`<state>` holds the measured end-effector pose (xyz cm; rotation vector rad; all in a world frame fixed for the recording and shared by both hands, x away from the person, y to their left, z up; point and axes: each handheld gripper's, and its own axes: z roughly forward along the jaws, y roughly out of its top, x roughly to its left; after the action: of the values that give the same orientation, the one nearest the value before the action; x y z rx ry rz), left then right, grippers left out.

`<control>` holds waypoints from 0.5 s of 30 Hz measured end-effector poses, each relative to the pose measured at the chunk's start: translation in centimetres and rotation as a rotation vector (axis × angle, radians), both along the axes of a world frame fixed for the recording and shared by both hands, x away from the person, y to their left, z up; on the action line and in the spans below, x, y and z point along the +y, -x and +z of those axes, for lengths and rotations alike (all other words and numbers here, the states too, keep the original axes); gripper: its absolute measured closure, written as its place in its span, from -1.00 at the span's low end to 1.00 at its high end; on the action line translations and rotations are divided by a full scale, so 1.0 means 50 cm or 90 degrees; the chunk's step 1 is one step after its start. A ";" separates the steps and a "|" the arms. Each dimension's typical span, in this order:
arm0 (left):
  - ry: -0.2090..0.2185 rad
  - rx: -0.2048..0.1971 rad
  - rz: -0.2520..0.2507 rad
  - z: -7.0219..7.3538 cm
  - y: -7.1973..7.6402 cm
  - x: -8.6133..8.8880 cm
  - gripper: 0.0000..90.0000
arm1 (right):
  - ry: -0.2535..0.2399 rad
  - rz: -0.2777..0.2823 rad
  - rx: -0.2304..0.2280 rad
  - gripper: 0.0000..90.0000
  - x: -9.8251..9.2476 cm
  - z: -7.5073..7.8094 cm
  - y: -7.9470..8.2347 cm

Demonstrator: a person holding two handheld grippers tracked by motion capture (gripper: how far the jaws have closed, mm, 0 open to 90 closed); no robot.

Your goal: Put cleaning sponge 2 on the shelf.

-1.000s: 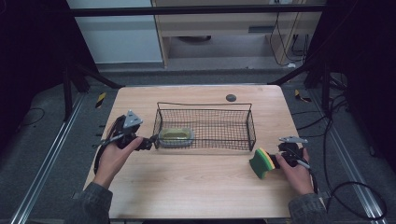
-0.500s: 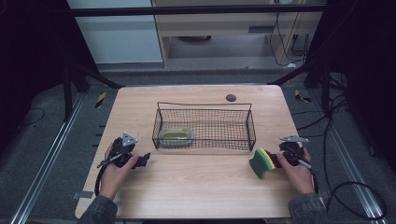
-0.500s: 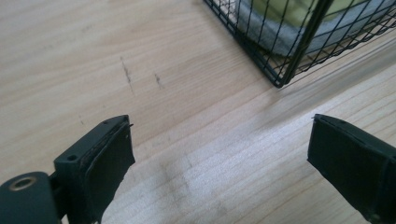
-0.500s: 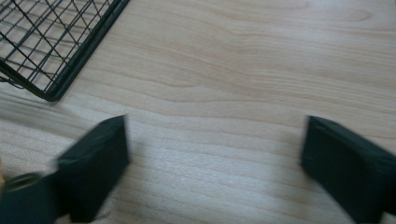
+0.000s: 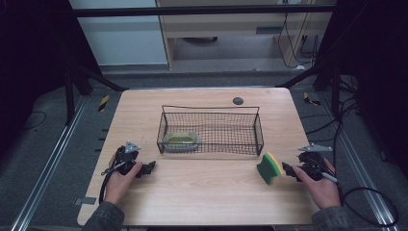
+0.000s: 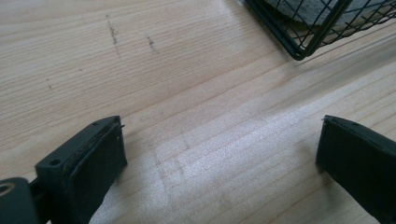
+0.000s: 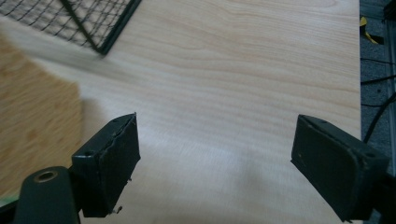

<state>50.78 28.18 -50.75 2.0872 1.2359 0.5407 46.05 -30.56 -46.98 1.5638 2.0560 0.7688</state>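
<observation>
Pale wooden table fills the foreground. Right gripper sits just beside an upright sponge — green scouring face, yellow foam — its spread jaws have just been closing, nothing between them. Left gripper rests spread, empty. Farther off, a black wire basket.

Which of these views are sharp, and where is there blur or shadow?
High view: evenly lit table, dark surroundings, sharp. Left gripper view: crisp wood grain, soft shadows under the jaws, basket corner clear. Right gripper view: sponge at the left edge blurred, basket streaked.
</observation>
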 end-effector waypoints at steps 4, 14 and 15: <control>0.002 -0.005 0.000 -0.001 0.001 0.001 -1.00 | 0.022 0.016 0.006 -0.64 0.015 0.043 0.032; 0.003 -0.004 -0.008 -0.002 -0.001 0.002 -1.00 | 0.032 0.068 0.017 -0.61 0.060 0.174 0.062; 0.003 -0.004 -0.008 -0.002 -0.001 0.002 -1.00 | 0.030 0.073 0.017 -0.59 0.064 0.180 0.061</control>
<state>50.85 28.27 -50.83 2.0863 1.2183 0.5378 42.99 -27.34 -37.96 1.4489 2.1826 0.7385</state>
